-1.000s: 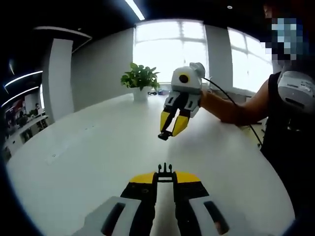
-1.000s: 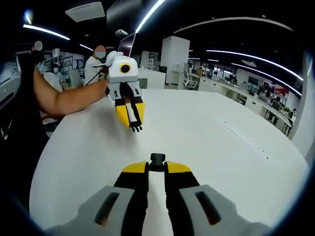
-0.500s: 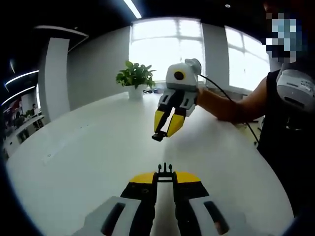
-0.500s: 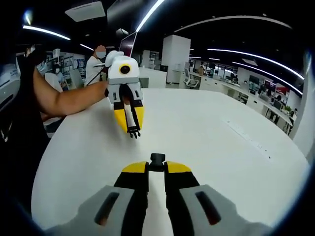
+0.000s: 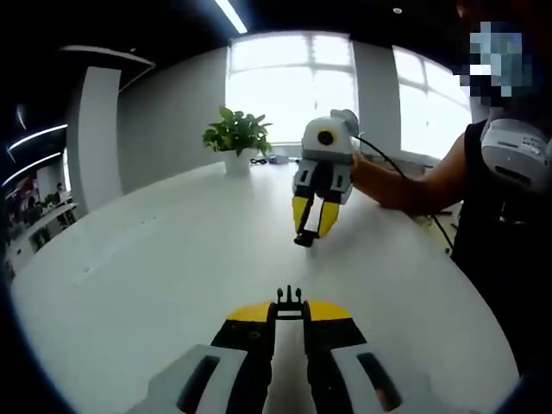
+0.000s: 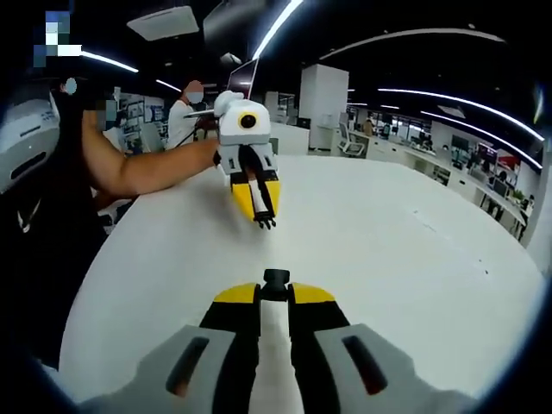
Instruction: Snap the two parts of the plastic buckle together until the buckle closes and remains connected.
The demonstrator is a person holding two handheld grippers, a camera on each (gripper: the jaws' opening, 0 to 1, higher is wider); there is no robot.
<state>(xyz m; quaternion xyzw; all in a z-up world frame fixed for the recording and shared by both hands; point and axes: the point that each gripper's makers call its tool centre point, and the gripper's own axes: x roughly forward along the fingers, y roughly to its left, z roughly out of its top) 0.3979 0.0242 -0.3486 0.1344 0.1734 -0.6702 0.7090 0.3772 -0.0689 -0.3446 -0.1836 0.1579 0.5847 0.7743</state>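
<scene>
Two buckle halves are held, one per claw, and they are not yet joined; alignment, contact and the snap are all left to do, as I judge it.

Left gripper view: the left claw is closed down on the pronged half, whose black tines stick out past the yellow tips. It is held over the near part of the white counter. The right claw comes in from the right, above the middle of the counter, pointing down and toward the camera, narrowly closed on the socket half, a small dark piece at its tips. The halves are well apart. A potted plant stands at the counter's far edge. Against half a second ago, the right claw has moved rightward in this view and turned more end-on.

Right gripper view: the right claw grips the socket half, a black block between its tips. The left claw hangs over the far-left part of the counter, prongs showing at its tips. Since the earlier frame it sits further right in this view, nearer the line of the right claw.
</scene>
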